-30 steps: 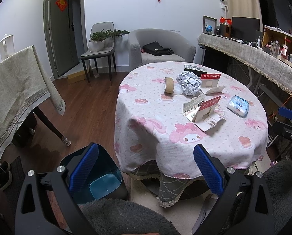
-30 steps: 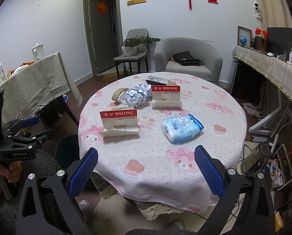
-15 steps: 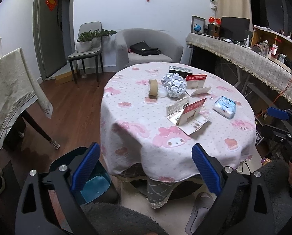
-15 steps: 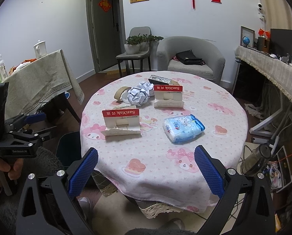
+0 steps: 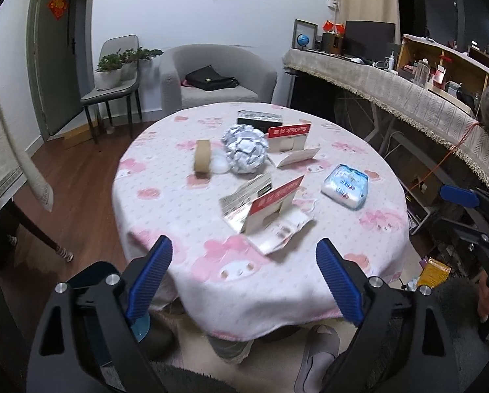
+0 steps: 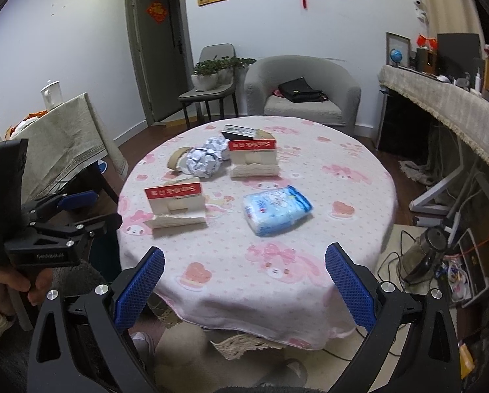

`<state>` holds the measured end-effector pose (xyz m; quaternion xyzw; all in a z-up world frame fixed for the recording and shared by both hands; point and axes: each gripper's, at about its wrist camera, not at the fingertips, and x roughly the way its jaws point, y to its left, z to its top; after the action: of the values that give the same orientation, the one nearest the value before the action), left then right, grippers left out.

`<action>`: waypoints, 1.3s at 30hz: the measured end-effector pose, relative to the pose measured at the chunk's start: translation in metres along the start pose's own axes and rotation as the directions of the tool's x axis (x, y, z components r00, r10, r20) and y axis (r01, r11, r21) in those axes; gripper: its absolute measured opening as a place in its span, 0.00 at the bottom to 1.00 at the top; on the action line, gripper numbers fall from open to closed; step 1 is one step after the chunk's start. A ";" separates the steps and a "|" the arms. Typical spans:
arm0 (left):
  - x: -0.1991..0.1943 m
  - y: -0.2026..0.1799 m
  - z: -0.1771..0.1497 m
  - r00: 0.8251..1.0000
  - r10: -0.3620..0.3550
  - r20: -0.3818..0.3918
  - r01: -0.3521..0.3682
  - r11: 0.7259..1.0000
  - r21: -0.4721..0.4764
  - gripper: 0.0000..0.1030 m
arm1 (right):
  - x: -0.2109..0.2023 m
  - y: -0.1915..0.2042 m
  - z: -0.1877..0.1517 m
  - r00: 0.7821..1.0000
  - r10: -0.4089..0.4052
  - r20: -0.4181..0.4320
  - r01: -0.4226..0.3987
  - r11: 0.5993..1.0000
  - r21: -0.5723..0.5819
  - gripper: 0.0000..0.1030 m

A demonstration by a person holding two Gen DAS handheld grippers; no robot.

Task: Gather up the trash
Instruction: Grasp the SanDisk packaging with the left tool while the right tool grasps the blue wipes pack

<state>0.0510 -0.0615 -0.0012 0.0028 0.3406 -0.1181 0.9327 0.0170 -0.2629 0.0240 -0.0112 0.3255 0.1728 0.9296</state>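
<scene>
- Trash lies scattered on the round table (image 5: 185, 222): a crumpled foil ball (image 5: 244, 152) near the middle, a tape roll (image 5: 202, 157) just to its left, two opened red-and-white card packages (image 5: 270, 209) (image 5: 288, 139), and a blue tissue pack (image 5: 346, 185) toward the right side.
- Left gripper (image 5: 244, 275) hangs at the near table edge, fingers wide apart, holding nothing.
- Right gripper (image 6: 243, 283) also sits short of the table, spread wide and empty.
- Ahead of the left gripper, nearest of all, is the closer card package; its long side runs slantwise, from near-left to far-right in that view.
- From the right gripper, the tissue pack (image 6: 277, 209) lies almost straight ahead, with the same package (image 6: 175, 206) off to its left.
- By my judgement the left hand is better placed for the package, the right for the tissue pack.
- A bin (image 5: 90, 273) shows dimly beside the table, low on the left.
</scene>
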 end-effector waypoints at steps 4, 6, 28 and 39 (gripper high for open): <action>0.013 -0.010 0.006 1.000 -0.015 -0.013 0.015 1.000 -0.005 0.90 | 0.000 -0.010 0.000 1.000 -0.014 -0.004 0.014 1.000 0.014 0.97; 0.022 -0.016 0.008 1.000 -0.015 -0.021 0.015 1.000 -0.005 0.91 | 0.001 -0.015 -0.001 1.000 -0.016 -0.007 0.016 1.000 0.022 0.97; 0.084 -0.036 0.018 0.992 0.100 -0.077 -0.106 0.991 -0.082 0.91 | 0.028 -0.037 -0.001 0.999 0.024 -0.032 -0.022 0.998 0.064 0.97; 0.095 -0.029 0.026 0.993 0.094 -0.078 -0.100 0.991 -0.085 0.79 | 0.054 -0.042 0.014 0.997 0.046 -0.056 -0.045 0.999 0.016 0.97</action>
<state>0.1313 -0.1126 -0.0393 -0.0177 0.3791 -0.0572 0.9234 0.0784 -0.2841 -0.0017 -0.0020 0.3528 0.1913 0.9159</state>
